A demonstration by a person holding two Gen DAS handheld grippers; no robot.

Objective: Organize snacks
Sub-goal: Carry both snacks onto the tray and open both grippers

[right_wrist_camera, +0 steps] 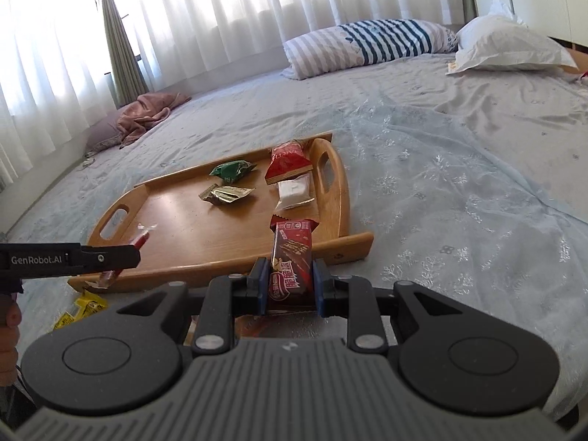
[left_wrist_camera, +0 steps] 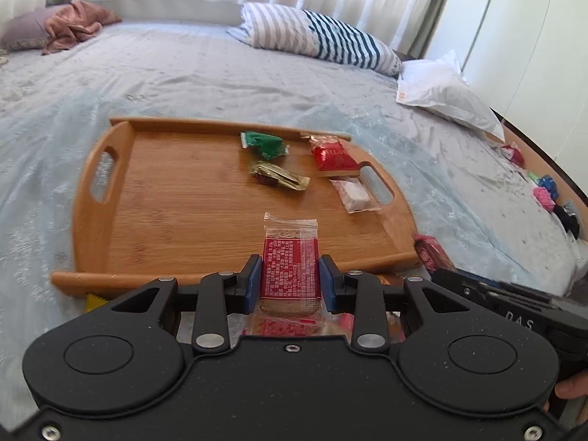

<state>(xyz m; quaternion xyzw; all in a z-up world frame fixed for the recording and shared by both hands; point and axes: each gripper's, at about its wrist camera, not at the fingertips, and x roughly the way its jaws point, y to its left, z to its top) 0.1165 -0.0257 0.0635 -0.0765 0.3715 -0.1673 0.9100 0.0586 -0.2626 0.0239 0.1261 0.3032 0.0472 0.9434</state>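
Left view: my left claw [left_wrist_camera: 290, 279] is pinching a clear biscuit pack [left_wrist_camera: 289, 257] with a red label, hovering over the tray's [left_wrist_camera: 92, 228] near edge; four snacks are lying toward its far right corner.

Right view: my right claw [right_wrist_camera: 290, 281] is clamping a brown wafer bar [right_wrist_camera: 292, 257] above the tray's near right corner. Both wrappers are slick, so either could be slipping out early, probably onto the bed [right_wrist_camera: 459, 191].

Both grippers' fingers [left_wrist_camera: 253, 279] clamped tight
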